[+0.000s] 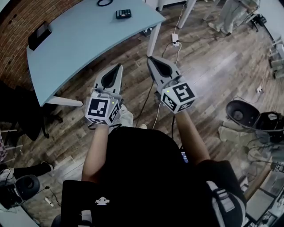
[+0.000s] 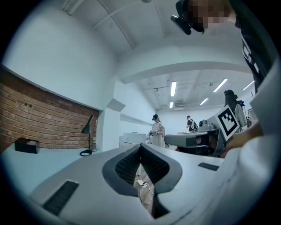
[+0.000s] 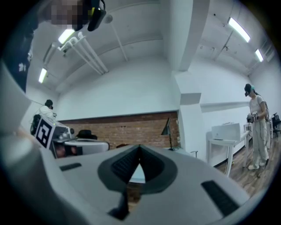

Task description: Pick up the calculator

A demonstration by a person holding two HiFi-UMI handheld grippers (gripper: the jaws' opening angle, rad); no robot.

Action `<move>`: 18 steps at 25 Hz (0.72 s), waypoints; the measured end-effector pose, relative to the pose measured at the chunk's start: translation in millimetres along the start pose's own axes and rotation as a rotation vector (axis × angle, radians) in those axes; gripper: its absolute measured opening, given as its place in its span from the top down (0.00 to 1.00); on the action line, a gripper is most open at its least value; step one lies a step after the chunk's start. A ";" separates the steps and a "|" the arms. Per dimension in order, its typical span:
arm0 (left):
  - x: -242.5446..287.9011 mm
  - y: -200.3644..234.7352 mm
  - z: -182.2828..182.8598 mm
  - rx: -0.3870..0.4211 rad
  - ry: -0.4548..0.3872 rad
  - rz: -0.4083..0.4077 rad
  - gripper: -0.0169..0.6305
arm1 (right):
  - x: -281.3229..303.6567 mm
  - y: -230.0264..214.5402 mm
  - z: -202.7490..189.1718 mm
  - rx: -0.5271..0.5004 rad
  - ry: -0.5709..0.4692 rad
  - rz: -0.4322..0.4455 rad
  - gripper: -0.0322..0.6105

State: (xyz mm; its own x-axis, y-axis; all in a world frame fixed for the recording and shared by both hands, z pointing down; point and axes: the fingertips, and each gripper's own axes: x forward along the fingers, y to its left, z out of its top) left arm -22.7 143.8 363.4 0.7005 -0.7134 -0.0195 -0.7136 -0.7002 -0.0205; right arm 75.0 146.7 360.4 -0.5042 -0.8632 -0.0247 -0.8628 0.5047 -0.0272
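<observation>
The calculator lies on the pale blue worktop at the upper middle of the head view, well apart from both tools. At frame centre, the left hand-held gripper and the right hand-held gripper are held over the wooden floor, each with its jaws closed together and holding nothing.

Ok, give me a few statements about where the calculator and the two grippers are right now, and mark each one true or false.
1. The left gripper and the right gripper are both shut, with nothing between their jaws. True.
2. The calculator lies on the light blue table. True.
3. Both grippers are over the table. False: they are over the wooden floor, short of the table's near edge.
4. A black box touches the calculator. False: the black box lies well apart from it, near the table's left edge.
</observation>
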 end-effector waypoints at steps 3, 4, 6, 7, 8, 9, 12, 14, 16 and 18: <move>5.2 7.7 -1.4 -0.003 0.000 -0.002 0.96 | 9.8 -1.9 -2.3 -0.001 0.008 0.000 0.94; 7.2 10.7 -1.7 -0.004 -0.001 -0.003 0.96 | 13.4 -2.7 -2.5 -0.001 0.009 -0.002 0.94; 11.5 18.5 -2.6 -0.009 -0.002 -0.006 0.96 | 21.2 -4.7 -3.1 0.002 0.012 -0.007 0.94; 14.0 23.1 -3.0 -0.013 -0.003 -0.007 0.96 | 25.8 -5.9 -3.6 0.004 0.013 -0.009 0.94; 16.5 28.0 -3.2 -0.016 -0.005 -0.008 0.96 | 30.8 -7.0 -4.0 0.005 0.014 -0.010 0.94; 18.9 33.1 -3.0 -0.015 -0.007 -0.009 0.96 | 36.4 -8.0 -4.5 0.006 0.016 -0.011 0.94; 26.0 48.5 -1.5 -0.009 -0.022 -0.011 0.96 | 55.6 -11.2 -5.9 0.009 0.018 -0.012 0.94; 30.2 59.4 -1.0 -0.015 -0.028 -0.015 0.96 | 68.6 -13.9 -6.7 0.017 0.019 -0.014 0.94; 34.6 73.0 0.5 -0.019 -0.029 -0.015 0.96 | 83.0 -15.3 -5.3 0.022 0.021 -0.016 0.94; 40.6 89.9 3.2 -0.025 -0.029 -0.013 0.96 | 99.7 -16.8 -2.2 0.025 0.023 -0.016 0.94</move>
State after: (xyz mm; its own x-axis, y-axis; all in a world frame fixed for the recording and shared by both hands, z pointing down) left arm -58.5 52.0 357.5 0.7095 -0.7030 -0.0486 -0.7037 -0.7105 0.0040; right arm 39.1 52.1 360.6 -0.4915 -0.8709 -0.0015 -0.8697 0.4909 -0.0524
